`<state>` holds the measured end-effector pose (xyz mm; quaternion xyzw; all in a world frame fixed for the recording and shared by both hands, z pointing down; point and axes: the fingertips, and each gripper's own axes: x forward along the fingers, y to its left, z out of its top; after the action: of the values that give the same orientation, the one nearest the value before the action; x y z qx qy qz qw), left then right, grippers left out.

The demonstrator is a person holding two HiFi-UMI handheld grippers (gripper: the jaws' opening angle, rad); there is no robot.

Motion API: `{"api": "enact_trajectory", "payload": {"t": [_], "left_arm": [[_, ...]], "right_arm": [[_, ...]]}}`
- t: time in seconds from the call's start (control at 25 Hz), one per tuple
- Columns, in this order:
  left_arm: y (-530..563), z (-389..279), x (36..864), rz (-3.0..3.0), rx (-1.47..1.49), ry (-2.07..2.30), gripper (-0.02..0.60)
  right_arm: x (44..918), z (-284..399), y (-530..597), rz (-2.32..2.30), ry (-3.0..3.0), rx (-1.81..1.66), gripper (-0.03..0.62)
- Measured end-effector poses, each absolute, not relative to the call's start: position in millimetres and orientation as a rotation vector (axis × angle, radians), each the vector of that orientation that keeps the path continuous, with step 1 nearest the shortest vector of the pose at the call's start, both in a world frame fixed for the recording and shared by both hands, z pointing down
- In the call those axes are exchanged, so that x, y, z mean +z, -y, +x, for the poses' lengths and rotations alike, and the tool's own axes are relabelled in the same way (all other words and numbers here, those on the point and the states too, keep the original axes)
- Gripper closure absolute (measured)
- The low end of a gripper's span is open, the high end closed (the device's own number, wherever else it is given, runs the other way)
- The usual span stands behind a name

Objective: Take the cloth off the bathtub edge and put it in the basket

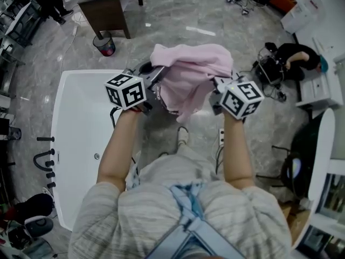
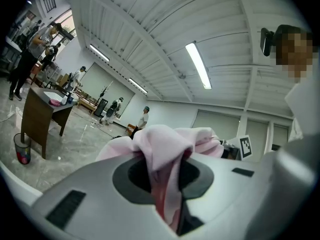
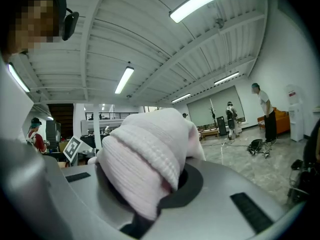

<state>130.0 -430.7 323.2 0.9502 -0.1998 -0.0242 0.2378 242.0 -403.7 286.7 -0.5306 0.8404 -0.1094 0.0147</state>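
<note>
Marble floor beside bathtub: pink cloth hanging aloft, off the tub, carrying step.
Left gripper and right gripper are each pinching a bunched end; next move is probably calling for finding the basket, not identifiable here, then releasing.

The cloth hides left claw and right claw tips.

Grey marble floor — dark desk, perhaps wooden.

Pink cloth hangs bunched between left gripper and right gripper, one end pinched in each. White bathtub sits below and left of left gripper. Small dark bin stands on floor beyond left gripper.
</note>
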Motion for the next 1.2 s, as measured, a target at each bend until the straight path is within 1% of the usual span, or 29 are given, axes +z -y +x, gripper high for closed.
{"api": "enact_trajectory", "payload": {"t": [0.2, 0.4, 0.84, 1.2], "left_arm": [[465, 145, 331, 2.582, -0.055, 0.573, 0.514], [493, 155, 348, 2.549, -0.011, 0.61, 0.514], [532, 170, 423, 2.428, 0.138, 0.657, 0.514], [539, 187, 491, 2.314, 0.265, 0.695, 0.514]], "right_arm": [[295, 257, 440, -1.634, -2.631, -0.376, 0.569], [322, 269, 469, -1.648, -2.658, -0.451, 0.569], [430, 296, 511, -1.699, -2.729, -0.731, 0.569], [516, 308, 522, -1.7, -2.609, -1.047, 0.569]]}}
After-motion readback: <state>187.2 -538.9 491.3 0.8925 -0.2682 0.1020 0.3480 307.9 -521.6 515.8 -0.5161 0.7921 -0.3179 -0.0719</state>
